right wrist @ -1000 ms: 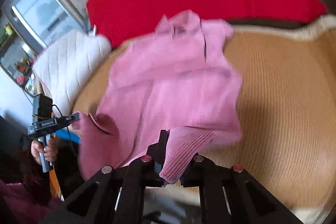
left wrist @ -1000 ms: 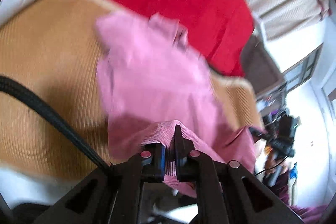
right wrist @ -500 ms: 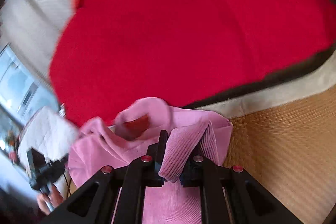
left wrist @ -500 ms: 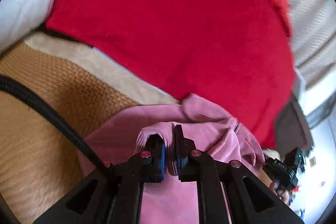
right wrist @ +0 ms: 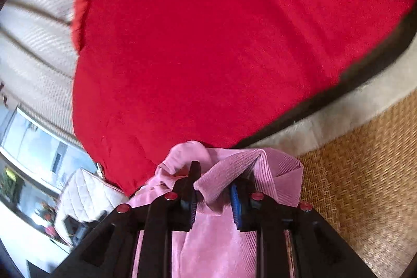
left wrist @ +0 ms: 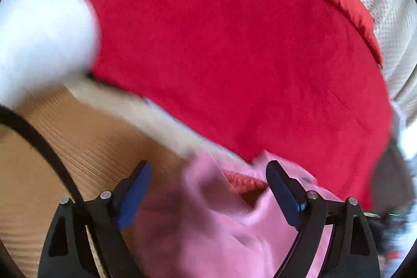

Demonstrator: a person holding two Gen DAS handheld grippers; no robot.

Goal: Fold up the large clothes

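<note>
A pink ribbed garment (left wrist: 208, 220) lies folded on the woven tan mat (left wrist: 78, 142), its collar end near the red blanket. My left gripper (left wrist: 208, 189) is open wide just above it, jaws apart on either side of the collar, holding nothing. In the right wrist view the pink garment (right wrist: 276, 173) lies below my right gripper (right wrist: 213, 189). Its jaws stand partly apart with the ribbed hem fold (right wrist: 221, 179) resting between them.
A large red blanket (left wrist: 234, 43) covers the area behind the mat, also in the right wrist view (right wrist: 221, 43). A white pillow (left wrist: 39, 30) lies at the left. A beige mat border (right wrist: 351, 116) and curtains (right wrist: 31, 43) are behind. A white quilted cushion (right wrist: 86, 194) sits at the lower left.
Both grippers carried the hem forward over the garment to the collar. The left gripper then opened wide and let go. The right jaws have spread apart around the hem.
</note>
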